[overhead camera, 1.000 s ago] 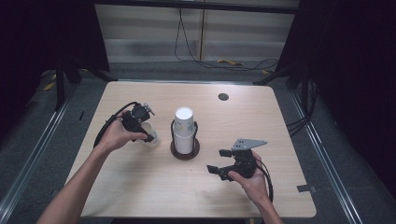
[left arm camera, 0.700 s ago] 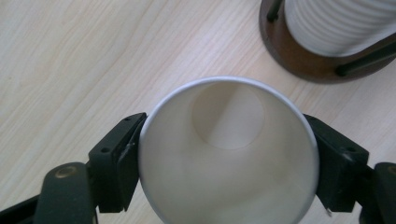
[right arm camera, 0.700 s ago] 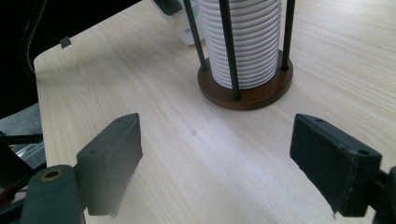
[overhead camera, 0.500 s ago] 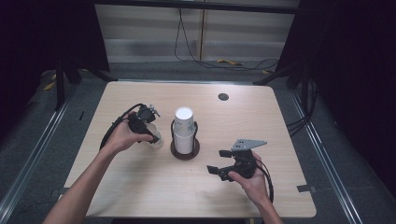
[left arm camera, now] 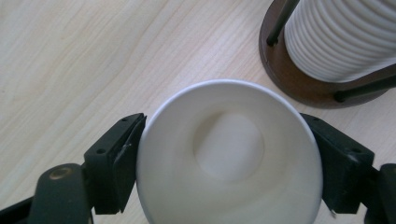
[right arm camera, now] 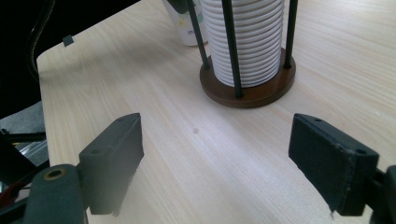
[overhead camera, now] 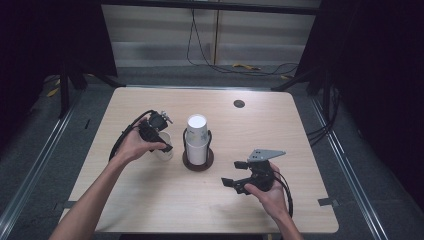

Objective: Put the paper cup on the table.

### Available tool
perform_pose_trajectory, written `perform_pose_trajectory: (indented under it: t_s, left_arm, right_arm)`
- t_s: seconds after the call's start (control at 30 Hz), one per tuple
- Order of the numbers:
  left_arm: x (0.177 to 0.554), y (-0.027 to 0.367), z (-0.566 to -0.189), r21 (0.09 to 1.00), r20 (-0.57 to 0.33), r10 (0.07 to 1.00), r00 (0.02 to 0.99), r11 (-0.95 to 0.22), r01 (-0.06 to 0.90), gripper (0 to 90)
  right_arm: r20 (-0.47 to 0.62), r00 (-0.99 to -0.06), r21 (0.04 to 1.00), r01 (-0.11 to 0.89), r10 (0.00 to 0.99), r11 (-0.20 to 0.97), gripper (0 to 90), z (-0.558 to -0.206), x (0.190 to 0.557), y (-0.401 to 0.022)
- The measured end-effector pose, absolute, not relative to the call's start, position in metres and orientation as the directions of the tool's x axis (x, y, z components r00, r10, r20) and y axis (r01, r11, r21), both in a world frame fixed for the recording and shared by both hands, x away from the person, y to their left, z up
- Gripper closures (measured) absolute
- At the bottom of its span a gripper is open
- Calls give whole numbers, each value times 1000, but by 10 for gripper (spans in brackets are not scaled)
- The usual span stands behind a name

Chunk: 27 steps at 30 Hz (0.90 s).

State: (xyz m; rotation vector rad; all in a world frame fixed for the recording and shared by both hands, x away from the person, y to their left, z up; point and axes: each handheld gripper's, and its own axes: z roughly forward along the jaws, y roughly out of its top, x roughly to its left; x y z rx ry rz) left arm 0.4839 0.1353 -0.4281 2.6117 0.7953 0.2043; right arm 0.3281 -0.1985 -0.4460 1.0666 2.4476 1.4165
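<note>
While my left gripper (left arm camera: 224, 182) spreads off the upright cup (left arm camera: 229, 158), the stack (overhead camera: 196, 140) stands just to its right.

Near rim of the paper cup (left arm camera: 229, 163) and stack top (left arm camera: 345, 32), both cut off.

Even overhead light falls on the pale table (overhead camera: 150, 200), while the surroundings sink into near black. A bright glare patch lies along the table's far edge. Shadows are soft and short. In the left gripper view the white cup (left arm camera: 229, 158) is blurred and overbright; the right gripper's near jaws look soft.
</note>
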Motion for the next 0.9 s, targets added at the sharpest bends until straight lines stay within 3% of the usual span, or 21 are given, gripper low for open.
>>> perform_pose_trajectory:
  t_s: [0.9]
  left_arm:
    - [483,149,-422,573,-27,608,793,-641,511,168]
  right_arm:
    - [236,-741,800,515,628,307,186,-445,328,-201]
